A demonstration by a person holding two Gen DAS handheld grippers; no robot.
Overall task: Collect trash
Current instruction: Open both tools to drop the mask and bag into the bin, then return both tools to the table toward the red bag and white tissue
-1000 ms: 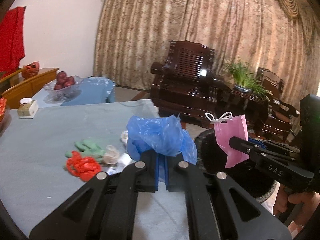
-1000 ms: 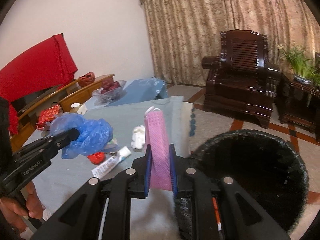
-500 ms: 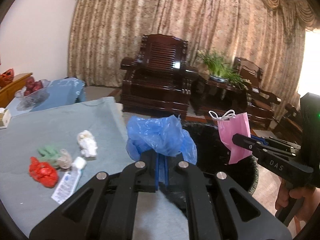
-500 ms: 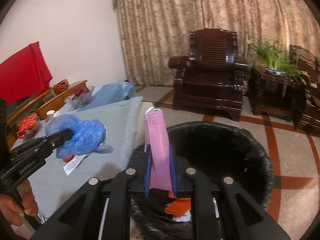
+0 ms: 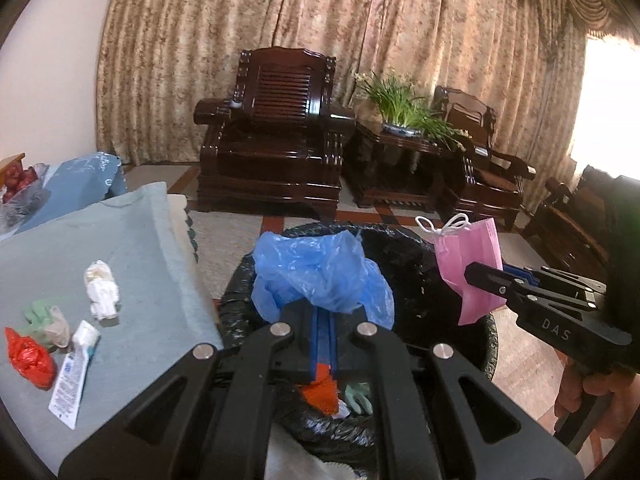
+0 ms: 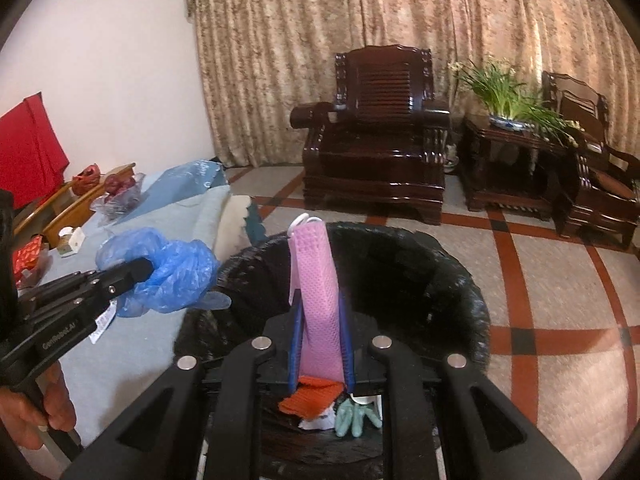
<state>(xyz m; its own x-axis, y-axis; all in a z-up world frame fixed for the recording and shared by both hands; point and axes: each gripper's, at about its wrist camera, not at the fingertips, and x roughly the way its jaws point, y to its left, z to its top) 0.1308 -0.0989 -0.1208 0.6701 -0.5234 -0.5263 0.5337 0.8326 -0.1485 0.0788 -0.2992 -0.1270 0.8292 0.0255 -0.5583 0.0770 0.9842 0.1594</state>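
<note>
Trash bin (image 5: 432, 264) beside "DAS" tool (image 5: 476, 276)

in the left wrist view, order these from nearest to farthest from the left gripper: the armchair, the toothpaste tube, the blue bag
1. Blue bag, clamped in the left gripper.
2. Toothpaste tube, left, on the table.
3. Armchair, far back by the curtain.
</note>
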